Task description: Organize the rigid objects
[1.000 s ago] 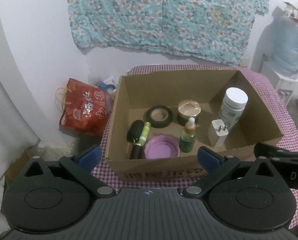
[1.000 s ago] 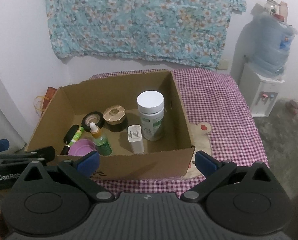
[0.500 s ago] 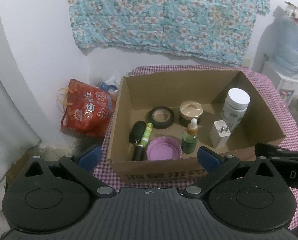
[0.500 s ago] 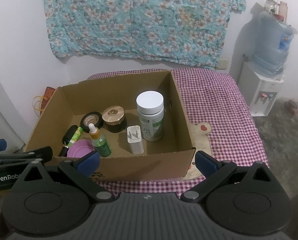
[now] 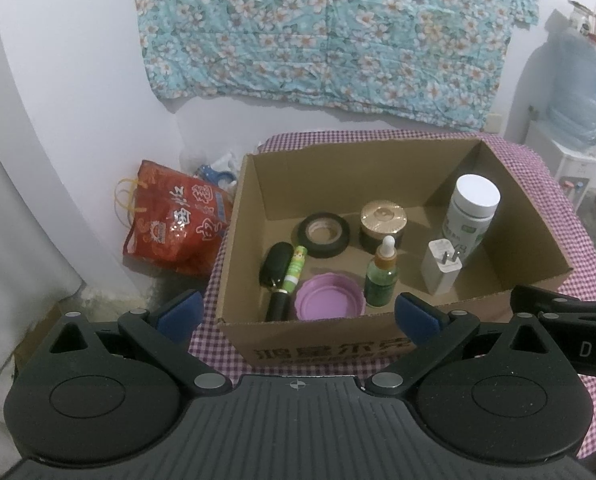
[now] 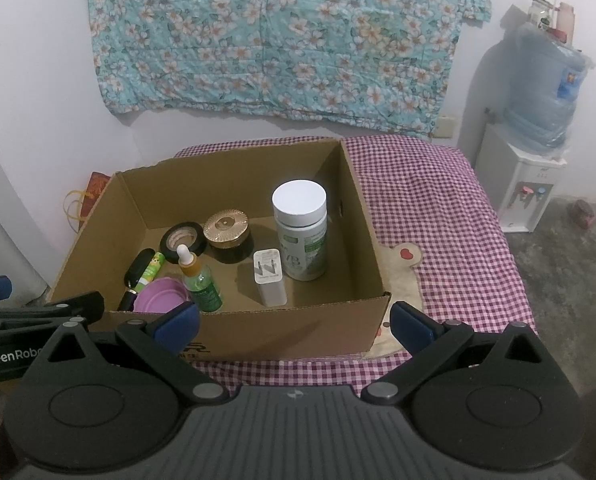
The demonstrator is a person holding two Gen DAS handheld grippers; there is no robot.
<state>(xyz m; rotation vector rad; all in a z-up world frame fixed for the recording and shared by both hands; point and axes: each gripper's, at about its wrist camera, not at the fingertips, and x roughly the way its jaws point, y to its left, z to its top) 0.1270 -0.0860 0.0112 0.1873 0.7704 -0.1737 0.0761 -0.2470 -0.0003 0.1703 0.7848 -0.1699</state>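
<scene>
An open cardboard box (image 5: 522, 200) (image 6: 362, 200) stands on a checked cloth. Inside are a white-capped bottle (image 5: 472, 216) (image 6: 301, 236), a white charger plug (image 5: 440, 266) (image 6: 270, 278), a green dropper bottle (image 5: 382, 276) (image 6: 198, 278), a gold-lidded jar (image 5: 383, 222) (image 6: 227, 234), a black tape roll (image 5: 324, 234) (image 6: 183, 240), a purple lid (image 5: 330, 302) (image 6: 160, 296), a green tube (image 5: 294, 268) (image 6: 151, 270) and a black item (image 5: 276, 268) (image 6: 136, 272). My left gripper (image 5: 296, 314) and right gripper (image 6: 294, 320) hang open before the box's front wall, holding nothing.
A red printed bag (image 5: 174, 224) lies on the floor left of the box. A water dispenser (image 6: 538, 136) with a blue jug stands at the right. A floral cloth (image 6: 274, 40) hangs on the wall behind. Checked cloth (image 6: 438, 208) stretches right of the box.
Both views have drawn back and up slightly from the box. The objects inside have not moved, and both grippers stay open.
</scene>
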